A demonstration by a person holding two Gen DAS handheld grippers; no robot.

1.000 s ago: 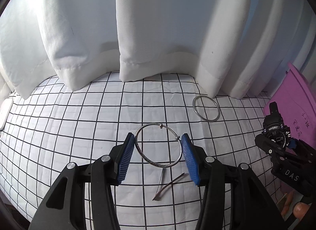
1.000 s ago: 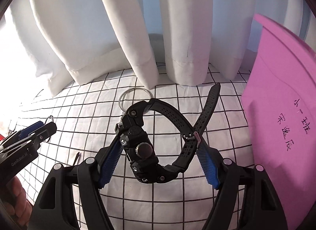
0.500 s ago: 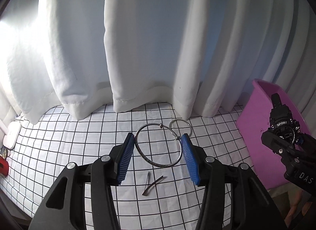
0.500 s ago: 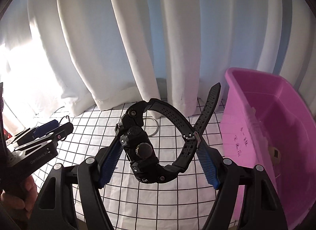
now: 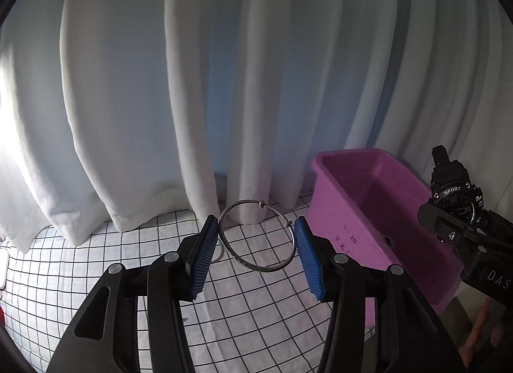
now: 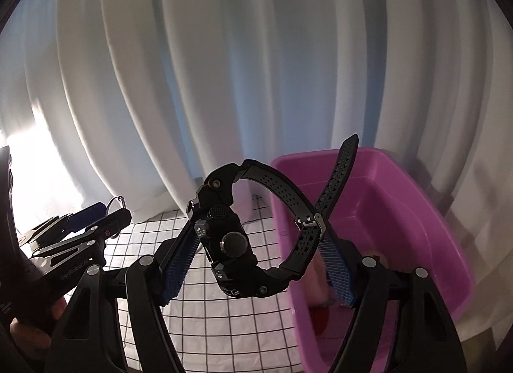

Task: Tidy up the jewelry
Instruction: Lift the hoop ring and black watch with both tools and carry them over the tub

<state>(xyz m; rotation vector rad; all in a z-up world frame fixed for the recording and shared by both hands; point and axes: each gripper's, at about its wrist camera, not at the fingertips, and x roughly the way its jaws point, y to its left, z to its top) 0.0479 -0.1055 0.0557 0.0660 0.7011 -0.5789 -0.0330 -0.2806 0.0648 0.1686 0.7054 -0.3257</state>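
Observation:
My left gripper (image 5: 256, 241) is shut on a thin silver bangle (image 5: 256, 267), its blue pads pressing the ring's two sides, high above the grid cloth (image 5: 96, 261). My right gripper (image 6: 256, 254) is shut on a black sport watch (image 6: 232, 244), strap looped and crossed between the pads. In the left wrist view the watch (image 5: 455, 196) and right gripper (image 5: 461, 228) hang at the right, beside a purple plastic bin (image 5: 362, 206). From the right wrist view the bin (image 6: 400, 212) lies ahead to the right, with small items at its bottom. The left gripper (image 6: 102, 216) with the bangle shows at the left.
White curtains (image 5: 224, 84) hang close behind the table and the bin. A second ring (image 5: 219, 256) lies on the cloth, partly hidden behind my left pad. A hand (image 6: 29, 334) holds the left gripper's handle. The bin's wall bears handwritten characters (image 5: 346, 238).
Both grippers have risen with their loads. The cloth has dropped lower in view, the curtain fills more of it, and the purple bin's open inside has come into sight.

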